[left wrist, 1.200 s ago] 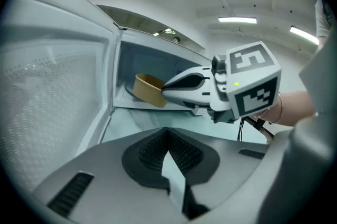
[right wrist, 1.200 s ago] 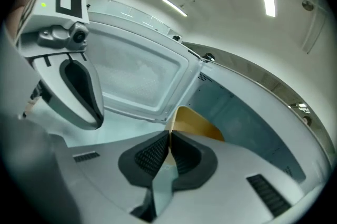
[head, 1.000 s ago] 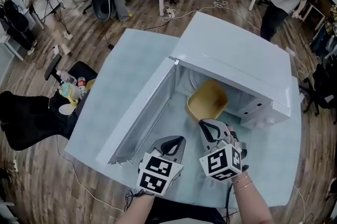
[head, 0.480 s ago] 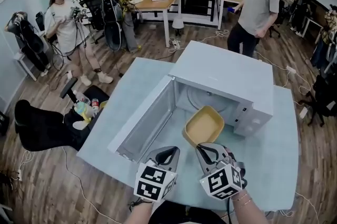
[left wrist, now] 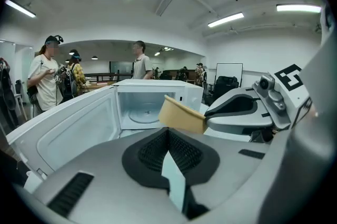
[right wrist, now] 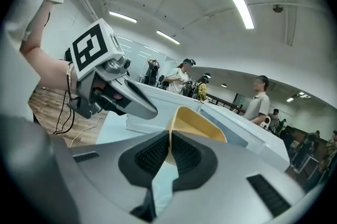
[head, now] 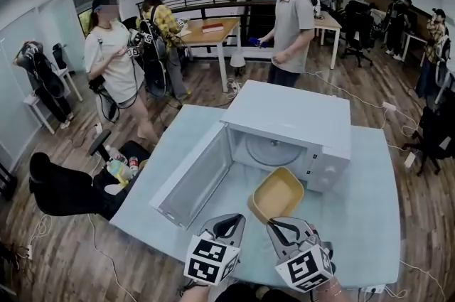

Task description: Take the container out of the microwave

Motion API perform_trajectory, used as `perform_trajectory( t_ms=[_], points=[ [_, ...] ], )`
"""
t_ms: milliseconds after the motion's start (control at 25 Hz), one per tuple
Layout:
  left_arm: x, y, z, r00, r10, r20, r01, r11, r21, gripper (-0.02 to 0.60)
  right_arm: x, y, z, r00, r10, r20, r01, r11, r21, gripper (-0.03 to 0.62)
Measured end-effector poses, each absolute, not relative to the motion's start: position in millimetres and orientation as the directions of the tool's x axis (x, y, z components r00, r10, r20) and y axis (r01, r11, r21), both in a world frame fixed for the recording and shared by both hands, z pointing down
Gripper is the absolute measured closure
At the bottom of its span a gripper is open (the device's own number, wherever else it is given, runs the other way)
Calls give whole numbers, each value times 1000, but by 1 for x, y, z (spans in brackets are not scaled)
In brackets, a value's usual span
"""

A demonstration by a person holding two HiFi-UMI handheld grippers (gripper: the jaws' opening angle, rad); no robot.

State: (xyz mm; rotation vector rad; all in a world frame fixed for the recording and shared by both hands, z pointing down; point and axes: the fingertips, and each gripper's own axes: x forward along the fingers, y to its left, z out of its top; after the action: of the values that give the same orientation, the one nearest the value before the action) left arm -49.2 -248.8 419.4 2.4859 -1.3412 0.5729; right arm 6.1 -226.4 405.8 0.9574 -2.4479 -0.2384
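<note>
The white microwave (head: 291,119) stands on the pale table (head: 370,222) with its door (head: 192,173) swung wide to the left. Its cavity shows only the glass turntable (left wrist: 141,114). The yellow container (head: 276,194) hangs tilted in front of the microwave's mouth, outside the cavity. My right gripper (head: 274,224) is shut on the container's near rim (right wrist: 197,122). My left gripper (head: 232,221) sits just left of it, jaws shut with nothing between them. In the left gripper view the container (left wrist: 181,114) is ahead and to the right, held by the right gripper (left wrist: 237,109).
Several people stand beyond the table, one (head: 291,16) right behind the microwave and others (head: 114,59) at the back left. A black chair and bottles (head: 121,169) lie on the floor to the left. Desks line the far wall.
The container has come out of the microwave's cavity toward me, held in my right gripper. Both grippers drew back together, and the head view tilted up to show more of the room.
</note>
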Motion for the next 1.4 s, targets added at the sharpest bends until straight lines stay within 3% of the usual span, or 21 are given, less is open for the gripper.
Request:
perform_trajectory(
  t_ms=[200,680,1400],
  points=[
    [-35,-235,406,517,-736,436,-828,-560,36,569,20,-211,386,-654,-684,323,-610,729,310,569],
    [-5,-209,361,610,-721,329,-768,-639,23,569,41,-187,337,-765,-640,73,-637,769,54,569],
    [5,-188,378,638,-690,340,-747,-663,55,569,69,-175,339,-766,-643,19,-642,763,-78,569]
  ],
)
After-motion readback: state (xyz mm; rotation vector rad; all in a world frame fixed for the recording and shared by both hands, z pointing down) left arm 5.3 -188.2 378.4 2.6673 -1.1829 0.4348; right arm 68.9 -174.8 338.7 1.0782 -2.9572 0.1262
